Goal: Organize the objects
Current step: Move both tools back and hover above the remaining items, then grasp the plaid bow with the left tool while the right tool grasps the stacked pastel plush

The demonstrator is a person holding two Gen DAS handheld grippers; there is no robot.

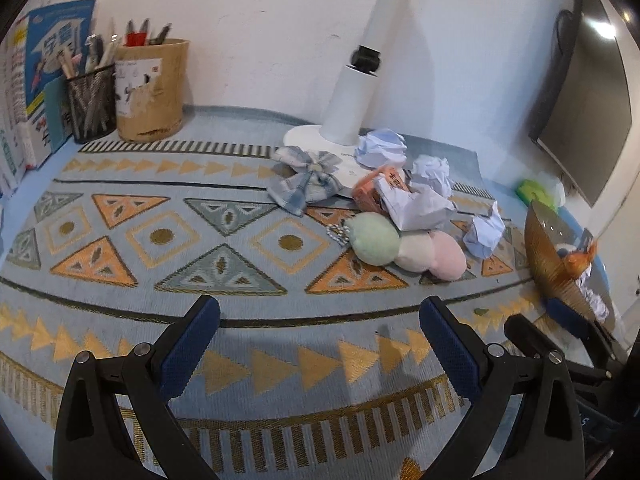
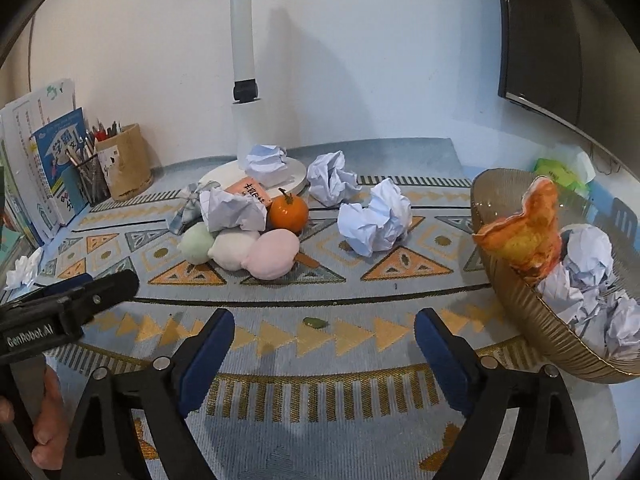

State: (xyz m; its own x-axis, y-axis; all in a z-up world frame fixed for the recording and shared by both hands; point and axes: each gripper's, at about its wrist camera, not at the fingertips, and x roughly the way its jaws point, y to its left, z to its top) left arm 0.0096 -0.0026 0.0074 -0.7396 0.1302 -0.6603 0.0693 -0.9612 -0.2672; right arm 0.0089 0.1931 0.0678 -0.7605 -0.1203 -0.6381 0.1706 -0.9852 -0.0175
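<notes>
Both grippers are open and empty above the patterned mat [image 1: 168, 236]. My left gripper [image 1: 320, 320] faces a pile: three plush balls, green, white and pink [image 1: 404, 246], a plaid bow [image 1: 308, 178], an orange packet [image 1: 370, 190] and crumpled paper balls [image 1: 430, 178]. My right gripper [image 2: 324, 332] sees the plush balls [image 2: 240, 250], a tangerine [image 2: 288, 212], loose paper balls [image 2: 374, 220] and, at right, a gold ribbed bowl [image 2: 520, 312] that holds crumpled paper and orange peel [image 2: 524, 232].
A white lamp base and pole [image 1: 352, 96] stand behind the pile. Pen holders [image 1: 152, 88] and books [image 1: 52, 76] stand at back left. A dark monitor [image 1: 584, 116] is at right, a green pack [image 2: 560, 172] below it. A small green scrap [image 2: 314, 322] lies on the mat.
</notes>
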